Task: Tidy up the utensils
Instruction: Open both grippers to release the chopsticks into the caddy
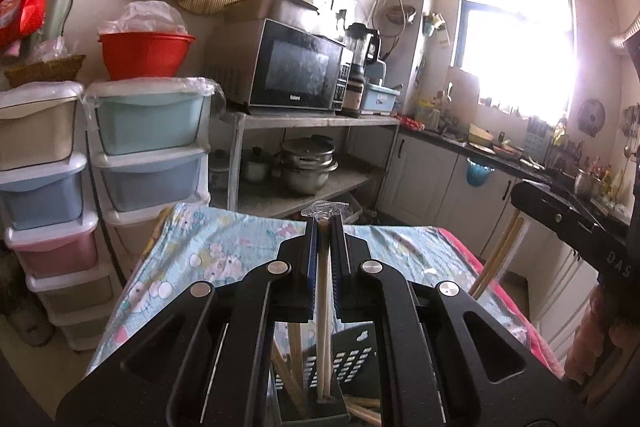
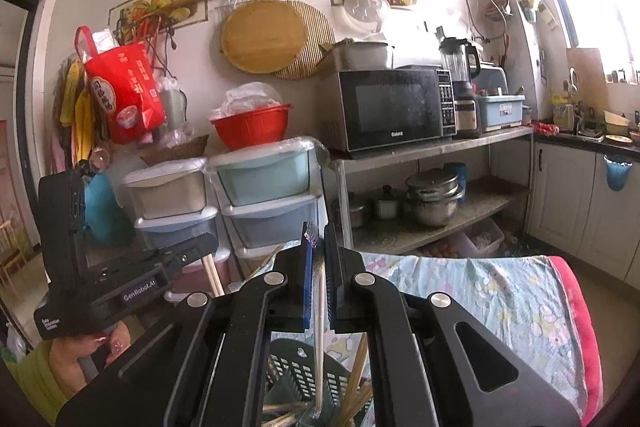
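My left gripper [image 1: 323, 223] is shut on a pair of wooden chopsticks [image 1: 322, 311] in a clear wrapper, held upright, lower end over the dark slotted utensil holder [image 1: 348, 359]. More chopsticks [image 1: 362, 413] lie in the holder. My right gripper [image 2: 319, 233] is shut on a wrapped pair of chopsticks [image 2: 319, 343] that points down into the same holder [image 2: 296, 371], where several chopsticks [image 2: 356, 383] stand. The left gripper's body [image 2: 120, 275] shows at the left of the right wrist view, with its chopsticks [image 2: 214, 277] below it. The right gripper's body [image 1: 568, 223] shows at the right of the left wrist view.
The holder stands on a table with a light blue cartoon cloth [image 1: 224, 247] edged in red [image 2: 580, 323]. Behind are stacked plastic drawers [image 1: 152, 147], a metal rack [image 1: 316, 123] with a microwave [image 1: 296, 67] and pots [image 1: 308, 163], and a kitchen counter [image 1: 500, 155] by the window.
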`<state>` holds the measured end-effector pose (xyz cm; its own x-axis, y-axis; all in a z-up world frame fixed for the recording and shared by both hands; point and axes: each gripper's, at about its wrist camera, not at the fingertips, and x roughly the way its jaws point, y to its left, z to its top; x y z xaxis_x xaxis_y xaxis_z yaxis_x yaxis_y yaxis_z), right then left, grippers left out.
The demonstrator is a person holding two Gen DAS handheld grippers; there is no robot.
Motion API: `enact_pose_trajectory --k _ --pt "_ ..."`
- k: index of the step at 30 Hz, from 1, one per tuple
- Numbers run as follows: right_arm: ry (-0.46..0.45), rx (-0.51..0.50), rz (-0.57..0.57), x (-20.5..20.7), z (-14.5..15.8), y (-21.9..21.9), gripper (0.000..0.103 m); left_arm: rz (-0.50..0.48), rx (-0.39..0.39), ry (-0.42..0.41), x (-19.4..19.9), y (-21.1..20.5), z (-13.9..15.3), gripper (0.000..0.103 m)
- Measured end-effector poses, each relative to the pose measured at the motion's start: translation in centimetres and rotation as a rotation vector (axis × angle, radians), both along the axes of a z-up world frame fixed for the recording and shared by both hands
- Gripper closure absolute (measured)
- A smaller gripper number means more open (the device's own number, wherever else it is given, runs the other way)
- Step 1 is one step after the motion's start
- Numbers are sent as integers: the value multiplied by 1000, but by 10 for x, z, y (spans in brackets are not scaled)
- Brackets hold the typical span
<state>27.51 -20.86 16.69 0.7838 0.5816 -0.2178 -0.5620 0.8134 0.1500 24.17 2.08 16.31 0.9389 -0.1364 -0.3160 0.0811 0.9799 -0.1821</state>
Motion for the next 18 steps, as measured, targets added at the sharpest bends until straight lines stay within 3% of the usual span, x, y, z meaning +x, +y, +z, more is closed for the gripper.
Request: enact_pose_trajectory --k 7,9,10,11,12,18 --pt "26 8 -4 5 -8 3 97 -2 8 28 4 -1 -12 97" --pt "41 7 -3 7 -11 3 96 -3 9 38 4 -1 -14 82" --pt "46 7 -4 7 -11 3 87 -1 9 45 4 0 -16 65" --pt "54 11 -6 7 -13 3 73 0 8 49 4 0 -17 60" --pt "56 17 -6 7 -14 1 68 -2 10 53 3 0 -18 60" --pt "75 9 -8 2 -21 -3 63 -5 -2 81 0 1 -25 48"
